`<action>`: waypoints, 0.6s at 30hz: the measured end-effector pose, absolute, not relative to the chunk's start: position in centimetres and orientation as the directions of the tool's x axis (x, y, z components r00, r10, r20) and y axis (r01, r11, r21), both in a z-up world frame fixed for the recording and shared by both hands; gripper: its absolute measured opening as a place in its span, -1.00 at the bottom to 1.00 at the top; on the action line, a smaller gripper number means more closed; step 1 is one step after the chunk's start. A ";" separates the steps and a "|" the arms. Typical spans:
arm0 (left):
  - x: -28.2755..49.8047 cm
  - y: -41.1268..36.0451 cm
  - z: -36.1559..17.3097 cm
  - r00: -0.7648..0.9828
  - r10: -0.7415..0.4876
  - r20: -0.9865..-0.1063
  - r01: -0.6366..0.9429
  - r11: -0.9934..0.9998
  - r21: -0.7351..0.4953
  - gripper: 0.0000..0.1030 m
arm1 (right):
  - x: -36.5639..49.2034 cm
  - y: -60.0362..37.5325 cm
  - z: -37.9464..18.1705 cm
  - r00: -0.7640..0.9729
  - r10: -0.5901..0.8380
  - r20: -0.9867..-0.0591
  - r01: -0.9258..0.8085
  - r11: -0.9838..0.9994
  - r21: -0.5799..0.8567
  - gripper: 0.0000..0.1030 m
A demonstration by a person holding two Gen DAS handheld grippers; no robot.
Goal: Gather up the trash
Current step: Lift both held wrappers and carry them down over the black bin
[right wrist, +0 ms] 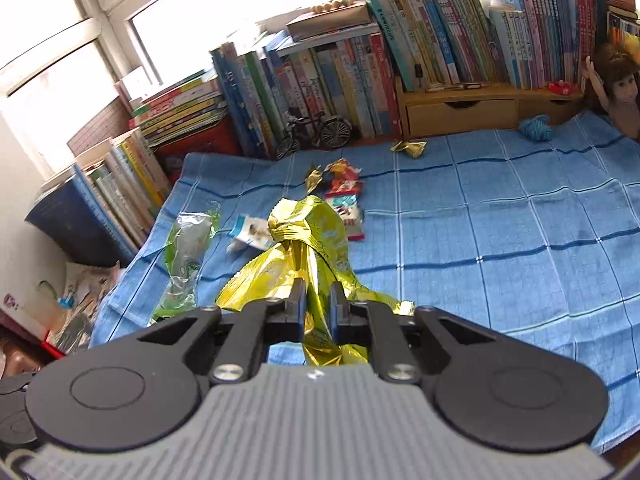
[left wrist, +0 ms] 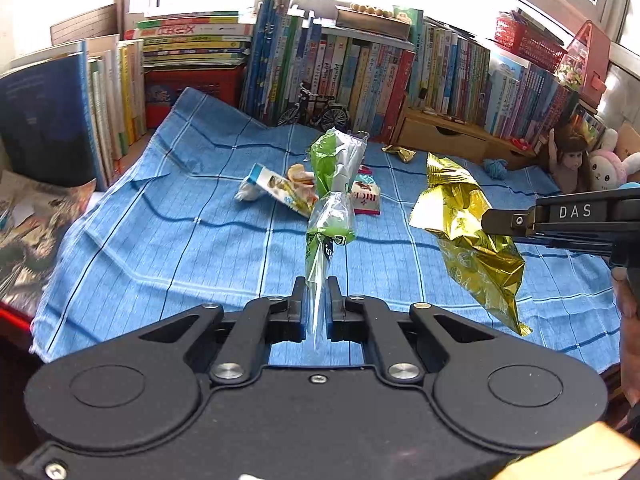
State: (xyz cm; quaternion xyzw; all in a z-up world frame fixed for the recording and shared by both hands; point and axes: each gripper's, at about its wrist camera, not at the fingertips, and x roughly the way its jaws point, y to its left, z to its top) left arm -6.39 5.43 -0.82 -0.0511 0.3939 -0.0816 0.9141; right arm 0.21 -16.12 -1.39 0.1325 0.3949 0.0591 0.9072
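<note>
Above a blue checked cloth [left wrist: 160, 216] on the counter, the left tongs [left wrist: 317, 292] pinch a green-and-clear plastic wrapper [left wrist: 330, 208], held aloft; the right tongs [right wrist: 318, 298] clamp a crumpled gold foil bag [right wrist: 308, 236]. Loose snack wrappers [right wrist: 344, 196] and a small gold wrapper [right wrist: 410, 147] lie on the cloth ahead. Books [right wrist: 360, 68], a model bicycle [right wrist: 314, 132], a blue yarn ball [right wrist: 536, 127] and a doll [right wrist: 618, 88] line the far edge.
</note>
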 end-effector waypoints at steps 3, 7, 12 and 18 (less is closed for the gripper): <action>-9.6 5.9 -0.6 0.676 -0.173 -0.716 0.097 0.984 -0.147 -0.85 | -2.2 -15.9 -1.2 0.681 0.241 -0.691 -0.011 0.947 0.320 -0.71; -13.7 6.9 -0.9 0.665 -0.150 -0.732 0.074 0.988 -0.135 -0.85 | -6.0 -15.7 -1.5 0.668 0.273 -0.692 -0.015 0.935 0.354 -0.71; -17.3 8.8 -1.8 0.625 -0.159 -0.764 0.066 0.986 -0.151 -0.85 | -9.8 -14.7 -2.8 0.629 0.288 -0.722 0.017 0.923 0.384 -0.71; -19.6 11.5 -3.2 0.581 -0.171 -0.795 0.090 0.985 -0.146 -0.85 | -12.8 -13.5 -4.4 0.600 0.301 -0.741 0.099 0.892 0.442 -0.71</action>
